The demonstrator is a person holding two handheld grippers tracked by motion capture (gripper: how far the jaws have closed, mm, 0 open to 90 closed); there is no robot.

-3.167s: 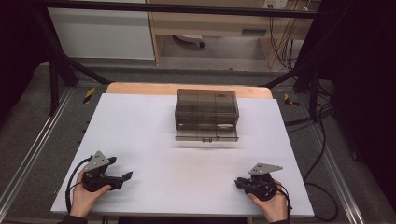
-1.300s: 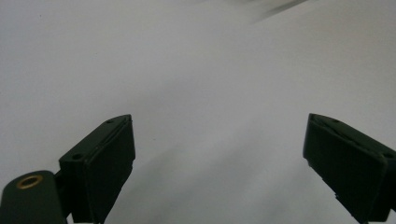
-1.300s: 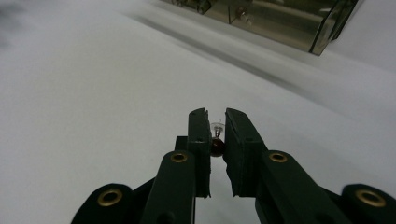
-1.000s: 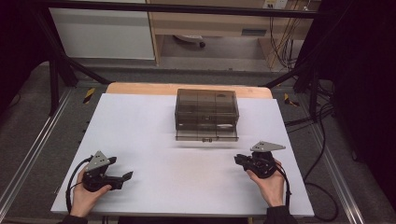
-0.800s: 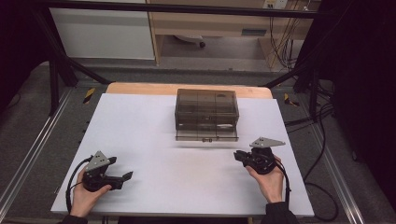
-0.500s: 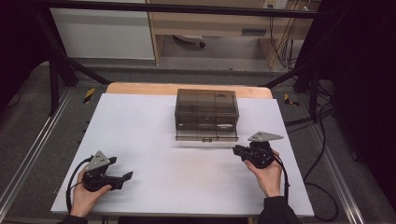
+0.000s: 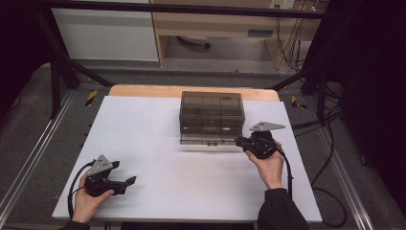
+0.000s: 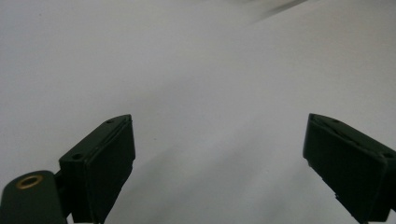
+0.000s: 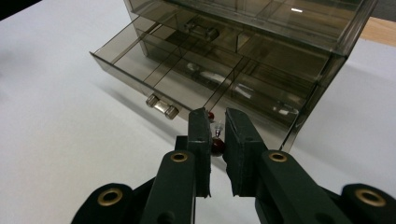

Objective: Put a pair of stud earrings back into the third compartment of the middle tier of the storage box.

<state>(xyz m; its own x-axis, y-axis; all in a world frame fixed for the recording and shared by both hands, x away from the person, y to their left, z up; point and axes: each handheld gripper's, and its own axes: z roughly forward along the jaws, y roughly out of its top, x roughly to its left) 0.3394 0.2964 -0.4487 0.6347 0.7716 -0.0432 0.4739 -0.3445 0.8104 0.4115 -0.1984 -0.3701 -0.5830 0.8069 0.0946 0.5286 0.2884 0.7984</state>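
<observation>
Right gripper (image 9: 215,128) is clenched on a small object with dark red beads and a clear part (image 9: 216,140), pinched between its matte black pads just in front of the open drawer (image 9: 187,84). The drawer belongs to a smoky translucent plastic organiser box (image 7: 211,115), rectangular, split into compartments, standing at the far middle of the smooth white tabletop (image 7: 158,124). The drawer front carries a clear cylindrical knob (image 9: 161,106). Left gripper (image 8: 219,154) rests released, jaws wide over bare tabletop.
</observation>
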